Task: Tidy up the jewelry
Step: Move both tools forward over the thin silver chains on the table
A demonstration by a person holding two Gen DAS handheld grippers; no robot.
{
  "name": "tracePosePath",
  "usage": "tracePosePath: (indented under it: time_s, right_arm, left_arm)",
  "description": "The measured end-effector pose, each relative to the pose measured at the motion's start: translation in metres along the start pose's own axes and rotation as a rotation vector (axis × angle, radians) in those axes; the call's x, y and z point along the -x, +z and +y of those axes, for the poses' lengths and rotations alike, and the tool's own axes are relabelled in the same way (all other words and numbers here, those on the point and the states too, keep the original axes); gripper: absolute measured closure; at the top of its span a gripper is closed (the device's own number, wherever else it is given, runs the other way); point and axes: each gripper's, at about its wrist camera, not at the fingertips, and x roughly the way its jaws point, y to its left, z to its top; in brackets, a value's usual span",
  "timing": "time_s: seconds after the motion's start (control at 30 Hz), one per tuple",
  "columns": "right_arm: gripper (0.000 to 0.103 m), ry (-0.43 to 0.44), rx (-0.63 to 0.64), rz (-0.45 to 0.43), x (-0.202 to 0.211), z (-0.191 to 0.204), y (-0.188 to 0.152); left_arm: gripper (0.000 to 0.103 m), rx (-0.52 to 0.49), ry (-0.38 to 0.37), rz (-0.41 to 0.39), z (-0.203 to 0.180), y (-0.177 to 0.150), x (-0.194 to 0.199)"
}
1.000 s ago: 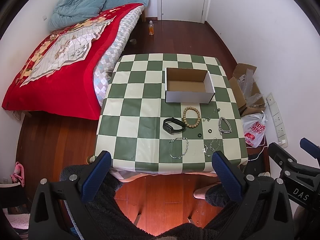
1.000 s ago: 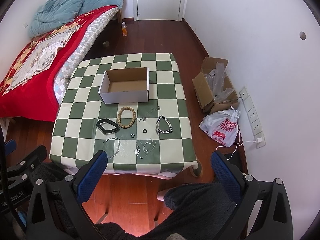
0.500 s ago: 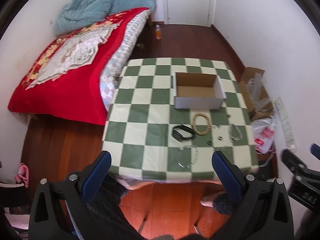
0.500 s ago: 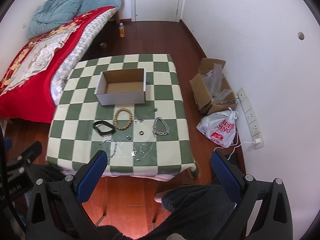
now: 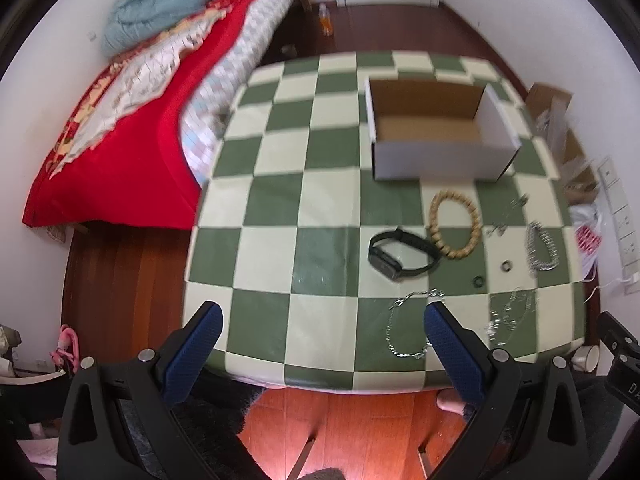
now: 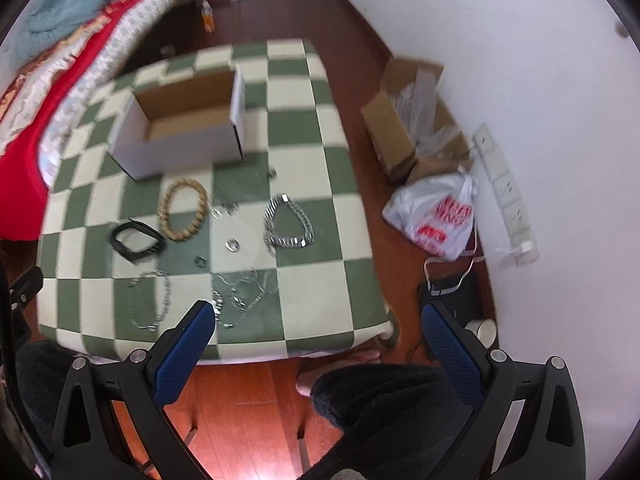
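Observation:
An open, empty white cardboard box (image 5: 440, 156) (image 6: 180, 152) stands on the green-and-cream checkered table (image 5: 280, 208) (image 6: 320, 292). In front of it lie a wooden bead bracelet (image 5: 454, 224) (image 6: 183, 210), a black watch band (image 5: 400, 254) (image 6: 136, 242), a chunky silver bracelet (image 5: 542, 246) (image 6: 288, 222), two small rings (image 5: 507, 266) (image 6: 232, 245), and thin silver chains (image 5: 408, 328) (image 6: 150, 300) (image 6: 244, 292). My left gripper (image 5: 320, 332) is open above the table's near edge. My right gripper (image 6: 316, 332) is open above the table's near right corner. Both are empty.
A bed with a red quilt (image 5: 120, 100) stands left of the table. On the floor at the right are a cardboard box (image 6: 412, 128), a white plastic bag (image 6: 436, 216) and a power strip (image 6: 504, 188). A bottle (image 5: 326, 20) stands on the floor beyond.
Both grippers have moved forward and down toward the table, so the jewelry looks much larger. Nothing on the table has moved.

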Motion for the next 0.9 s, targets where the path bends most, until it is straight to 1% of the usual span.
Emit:
tracePosePath:
  time_s: [0.17, 0.2, 0.3, 0.37, 0.4, 0.53, 0.6, 0.67, 0.7, 0.77, 0.8, 0.83, 0.87, 0.9]
  right_arm:
    - [0.0, 0.016, -0.03, 0.111, -0.058, -0.003, -0.005]
    - [0.0, 0.018, -0.036, 0.131, -0.068, -0.003, -0.007]
    - [0.0, 0.064, -0.06, 0.178, -0.09, 0.0, -0.011]
    - [0.0, 0.077, -0.057, 0.185, -0.098, 0.006, -0.012]
    - [0.0, 0.079, -0.049, 0.182, -0.101, 0.01, -0.013]
    - [0.0, 0.097, -0.006, 0.171, -0.106, 0.031, -0.017]
    - [0.001, 0.105, 0.014, 0.167, -0.109, 0.041, -0.017]
    - [0.003, 0.104, 0.033, 0.169, -0.11, 0.052, -0.014]
    - [0.004, 0.099, 0.041, 0.17, -0.112, 0.057, -0.015]
    - [0.012, 0.093, 0.05, 0.185, -0.116, 0.065, -0.014]
    - [0.014, 0.096, 0.05, 0.194, -0.118, 0.069, -0.013]
    - [0.017, 0.102, 0.047, 0.194, -0.12, 0.071, -0.015]
    - [0.02, 0.105, 0.04, 0.191, -0.12, 0.072, -0.014]
    - [0.021, 0.11, 0.037, 0.192, -0.121, 0.071, -0.011]
  left_arm:
    - [0.001, -0.013, -0.005, 0.105, -0.009, -0.003, -0.048]
    - [0.001, -0.016, -0.006, 0.118, -0.011, -0.004, -0.055]
    - [0.001, -0.017, -0.016, 0.145, -0.015, -0.007, -0.074]
    - [0.001, -0.016, -0.025, 0.164, -0.018, -0.009, -0.085]
    - [0.001, -0.012, -0.042, 0.177, -0.018, -0.01, -0.09]
    - [0.001, -0.005, -0.069, 0.219, -0.022, -0.016, -0.11]
    - [0.011, -0.004, -0.081, 0.237, -0.024, -0.019, -0.117]
    - [0.024, -0.007, -0.092, 0.251, -0.024, -0.022, -0.122]
    - [0.027, -0.009, -0.101, 0.257, -0.024, -0.024, -0.124]
    - [0.03, -0.006, -0.113, 0.238, -0.024, -0.026, -0.123]
    - [0.032, -0.009, -0.119, 0.238, -0.025, -0.027, -0.123]
    - [0.04, -0.007, -0.135, 0.231, -0.024, -0.028, -0.122]
    - [0.051, -0.005, -0.153, 0.228, -0.024, -0.029, -0.12]
    - [0.057, -0.002, -0.173, 0.224, -0.025, -0.03, -0.119]
